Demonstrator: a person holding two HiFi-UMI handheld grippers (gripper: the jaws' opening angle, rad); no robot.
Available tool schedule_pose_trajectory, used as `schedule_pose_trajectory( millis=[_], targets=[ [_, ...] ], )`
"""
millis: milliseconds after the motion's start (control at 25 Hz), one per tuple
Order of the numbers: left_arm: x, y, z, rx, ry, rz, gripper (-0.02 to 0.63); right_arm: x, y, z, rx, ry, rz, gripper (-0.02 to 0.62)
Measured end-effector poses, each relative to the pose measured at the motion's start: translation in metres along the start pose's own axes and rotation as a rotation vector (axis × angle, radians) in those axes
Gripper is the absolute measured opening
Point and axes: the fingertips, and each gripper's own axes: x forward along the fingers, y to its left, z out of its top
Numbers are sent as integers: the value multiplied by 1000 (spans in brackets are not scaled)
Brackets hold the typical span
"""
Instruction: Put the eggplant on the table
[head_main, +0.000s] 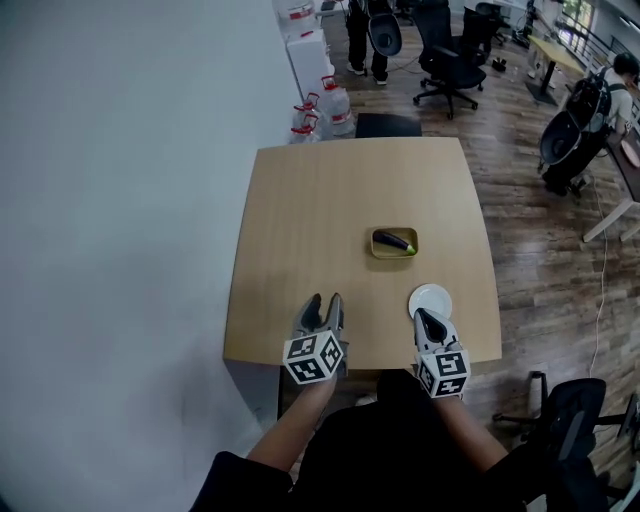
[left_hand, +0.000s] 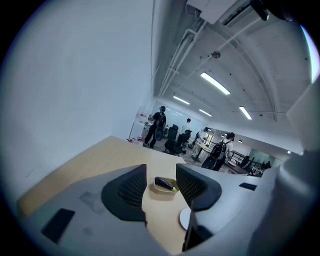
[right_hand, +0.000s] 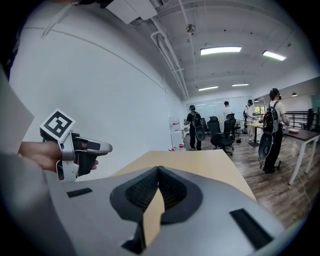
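Note:
A dark purple eggplant (head_main: 393, 241) lies in a small yellow-green bowl (head_main: 394, 250) right of the middle of the light wooden table (head_main: 330, 200). My left gripper (head_main: 325, 300) is open over the table's near edge, well short of the bowl. In the left gripper view the eggplant (left_hand: 164, 183) shows between the open jaws of the left gripper (left_hand: 161, 170), some way ahead. My right gripper (head_main: 420, 314) is shut with nothing in it, just over the near rim of a white plate (head_main: 431, 298). In the right gripper view the right gripper (right_hand: 159, 169) has its tips touching.
Water jugs (head_main: 325, 105) and a black chair (head_main: 388, 125) stand past the table's far edge. A white wall runs along the left. Office chairs and people (head_main: 600, 100) are on the wooden floor beyond and to the right. Another black chair (head_main: 570, 410) is near my right.

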Motion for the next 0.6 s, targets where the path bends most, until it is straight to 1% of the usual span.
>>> schedule_pose_trajectory(
  millis=[120, 200, 320, 440, 520, 560, 600],
  targets=[
    [-44, -14, -1, -15, -39, -22, 161, -26, 24, 2, -12, -5, 37, 60],
    [-72, -27, -11, 12, -52, -46, 161, -44, 39, 2, -33, -12, 45, 60],
    [-104, -47, -33, 56, -58, -89, 161, -64, 54, -1, -43, -24, 32, 60],
    [-129, -56, -52, 78, -75, -100, 161, -82, 62, -12, -49, -24, 12, 60],
    [-142, -60, -56, 102, -93, -111, 159, -94, 66, -18, -47, -24, -1, 60],
    [-149, -62, -55, 114, -103, -119, 144, -100, 67, -19, -45, -25, -8, 60],
    [-156, -64, -53, 125, -117, -121, 102, -107, 67, -19, -44, -28, -14, 60]
  ],
)
